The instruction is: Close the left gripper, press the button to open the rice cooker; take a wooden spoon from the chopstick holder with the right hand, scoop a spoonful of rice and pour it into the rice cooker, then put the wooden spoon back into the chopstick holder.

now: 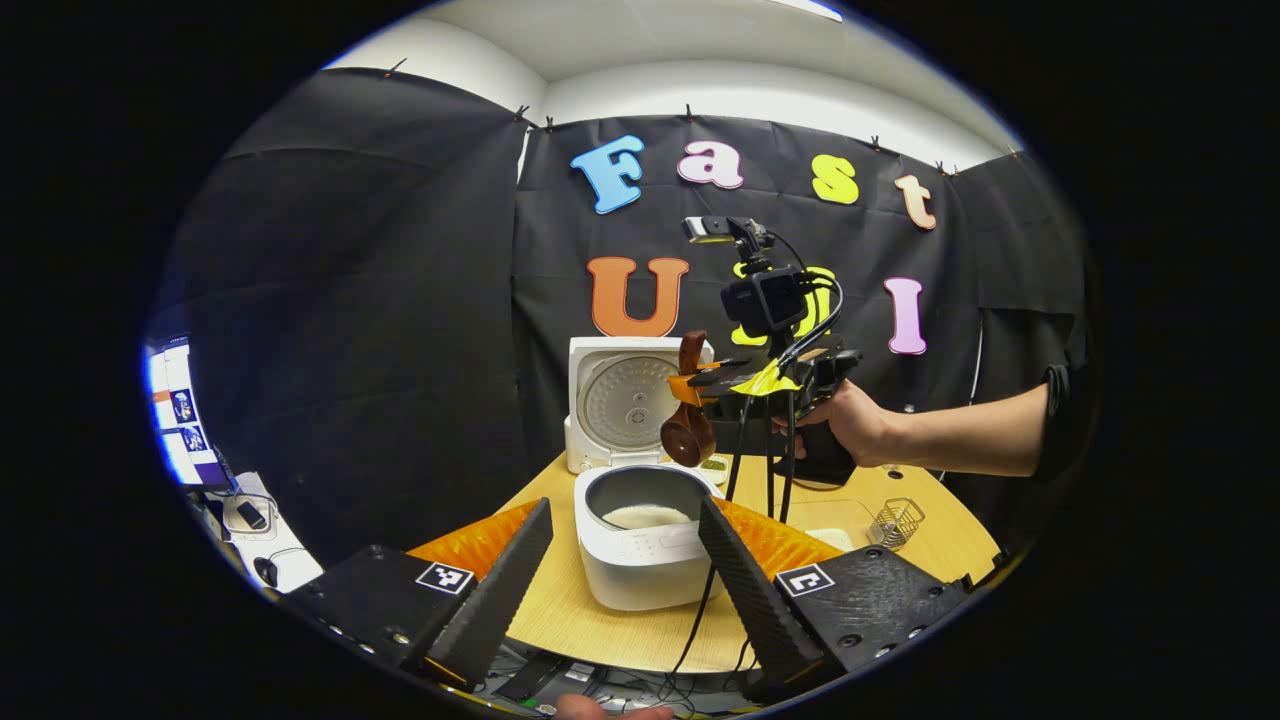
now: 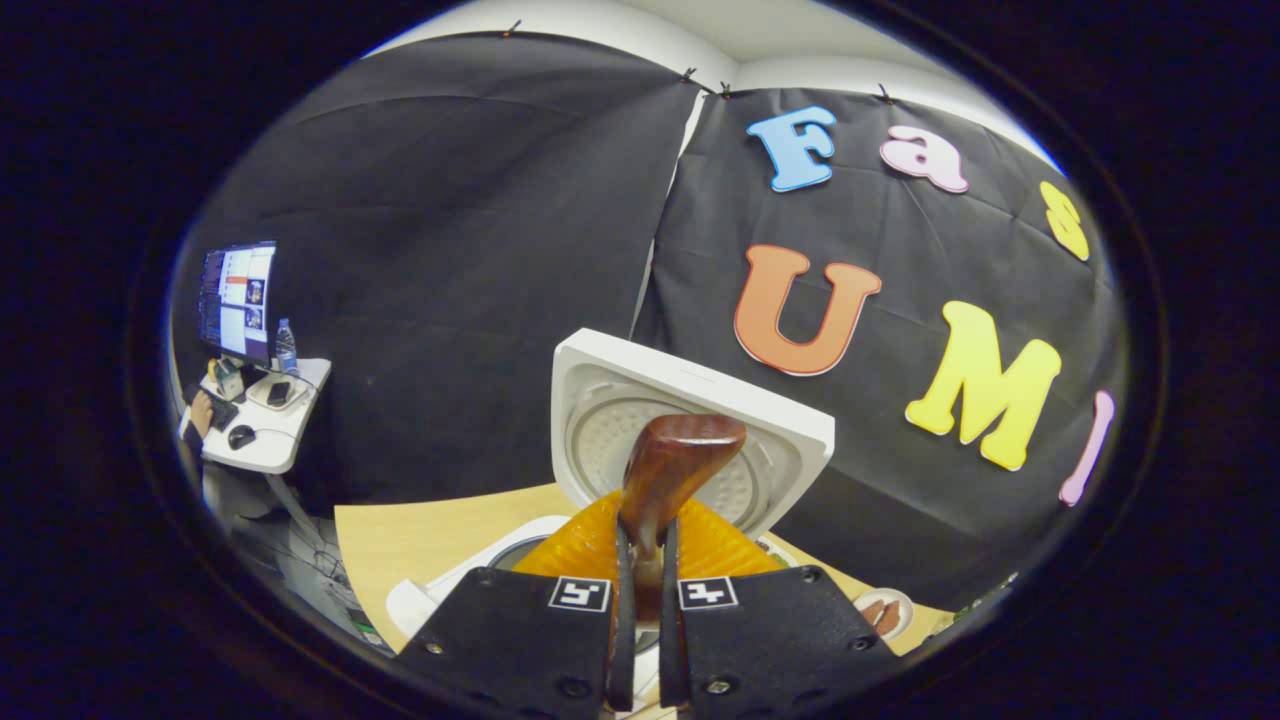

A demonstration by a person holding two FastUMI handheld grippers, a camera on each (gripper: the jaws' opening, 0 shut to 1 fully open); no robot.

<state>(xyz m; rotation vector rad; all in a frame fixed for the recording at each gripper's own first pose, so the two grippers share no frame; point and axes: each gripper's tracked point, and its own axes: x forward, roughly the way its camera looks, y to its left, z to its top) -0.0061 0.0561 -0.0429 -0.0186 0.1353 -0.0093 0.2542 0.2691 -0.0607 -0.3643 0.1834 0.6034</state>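
The white rice cooker (image 1: 640, 565) stands on the round wooden table (image 1: 565, 615) with its lid (image 1: 625, 400) raised and white rice in the pot (image 1: 645, 516). My left gripper (image 1: 625, 508) is open, its fingers on either side of the cooker's front and apart from it. A hand holds my right gripper (image 1: 700, 385) above the pot's far rim. It is shut on the handle of the brown wooden spoon (image 1: 688, 425), whose bowl hangs down over the pot. In the right gripper view the spoon (image 2: 675, 460) sticks up from my right gripper (image 2: 640, 545) in front of the open lid (image 2: 700, 400).
A wire chopstick holder (image 1: 896, 520) sits on the table's right side, with a clear container (image 1: 830, 520) beside it. A small dish (image 2: 885, 612) lies at the right. A desk with a monitor (image 2: 240, 300) stands off to the left. Cables (image 1: 770, 470) dangle from the right gripper.
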